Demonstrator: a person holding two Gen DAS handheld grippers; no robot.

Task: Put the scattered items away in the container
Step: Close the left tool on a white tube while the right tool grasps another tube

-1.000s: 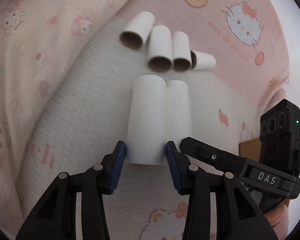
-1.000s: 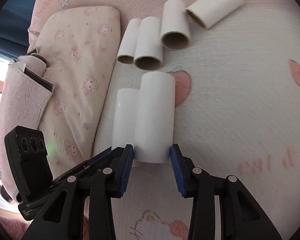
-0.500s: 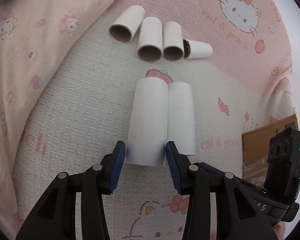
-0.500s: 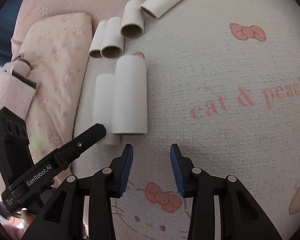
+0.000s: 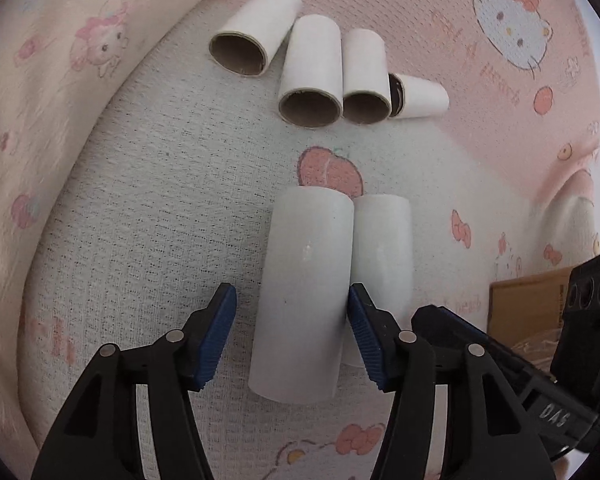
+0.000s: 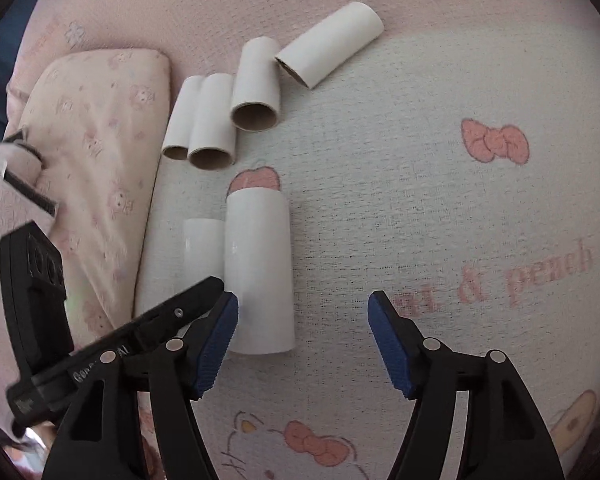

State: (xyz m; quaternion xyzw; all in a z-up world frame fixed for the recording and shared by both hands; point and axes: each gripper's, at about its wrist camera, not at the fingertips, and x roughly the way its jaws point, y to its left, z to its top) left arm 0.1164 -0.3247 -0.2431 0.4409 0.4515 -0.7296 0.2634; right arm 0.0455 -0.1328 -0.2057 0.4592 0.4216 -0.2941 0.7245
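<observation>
In the left wrist view the left gripper point(image 5: 292, 334) straddles the near end of a large white tube point(image 5: 304, 296); its jaws, which pinched that tube half a second ago, now stand spread, the right pad touching the tube's side and the left pad apart from it. A second white tube point(image 5: 384, 252) lies touching the first at 3 o'clock. Four smaller cardboard tubes point(image 5: 312, 68) sit in a row towards 12 o'clock on the Hello Kitty blanket point(image 5: 148, 184), and a brown cardboard box point(image 5: 524, 300) shows at 3 o'clock behind the right gripper point(image 5: 452, 320), whose jaw state cannot be told here. In the right wrist view the right gripper point(image 6: 303, 332) is wide open and empty, wider than before; the large tube point(image 6: 260, 276) lies just beside its left pad, no longer ahead of the fingers. The left gripper point(image 6: 196, 296) reaches in from 9 o'clock over the second tube point(image 6: 202, 246), and the row of small tubes point(image 6: 236, 108) lies at 11 o'clock beside a pink pillow point(image 6: 96, 140).
</observation>
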